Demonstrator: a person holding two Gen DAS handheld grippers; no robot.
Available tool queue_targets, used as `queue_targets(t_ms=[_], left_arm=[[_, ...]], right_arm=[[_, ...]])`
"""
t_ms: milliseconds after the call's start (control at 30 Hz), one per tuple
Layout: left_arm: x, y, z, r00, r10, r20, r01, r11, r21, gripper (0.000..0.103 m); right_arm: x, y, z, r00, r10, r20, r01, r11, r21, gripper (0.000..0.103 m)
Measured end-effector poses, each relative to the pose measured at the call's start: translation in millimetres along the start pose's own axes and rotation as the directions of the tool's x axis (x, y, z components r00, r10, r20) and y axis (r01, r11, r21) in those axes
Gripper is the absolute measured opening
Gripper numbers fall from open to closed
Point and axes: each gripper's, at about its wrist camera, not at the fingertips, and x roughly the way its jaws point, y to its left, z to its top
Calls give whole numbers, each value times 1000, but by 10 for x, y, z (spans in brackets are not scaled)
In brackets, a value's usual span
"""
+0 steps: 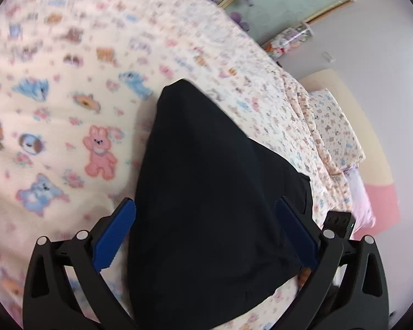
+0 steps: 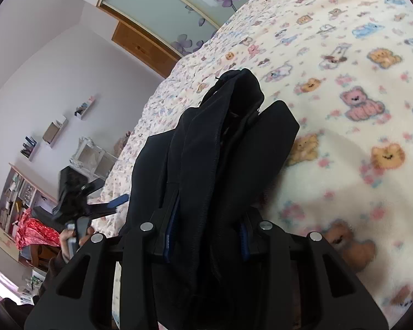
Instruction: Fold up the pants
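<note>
The black pants (image 2: pixel 214 148) lie bunched on the bed (image 2: pixel 344 110), over its animal-print blanket, with one end gathered in the right tool (image 2: pixel 206 236). That tool's blue pads (image 2: pixel 171 228) pinch a thick fold of the cloth. In the left wrist view the left tool (image 1: pixel 206 236) has its pads (image 1: pixel 115 236) spread wide, one on each side of the pants (image 1: pixel 206 192), clear of the cloth. A pillow (image 1: pixel 336 126) lies at the bed's far end.
</note>
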Motion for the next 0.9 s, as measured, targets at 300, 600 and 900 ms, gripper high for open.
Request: queue_targets(t_ms=[300,600,900], left_arm=[[411,287,152,994,18,-110,-28,995,-93,100],[455,-77,11,995,-35,-92,37,999,11,84],[301,-424,-134,983,184,28,-186,972,142,25]], right_arm=[[6,-118,-31,999,50,11,-51,998,22,38],[12,-185,-52,998,62,22,-63,997,47,38],[-18,-96,18,998,43,38,-44,999,31,35]])
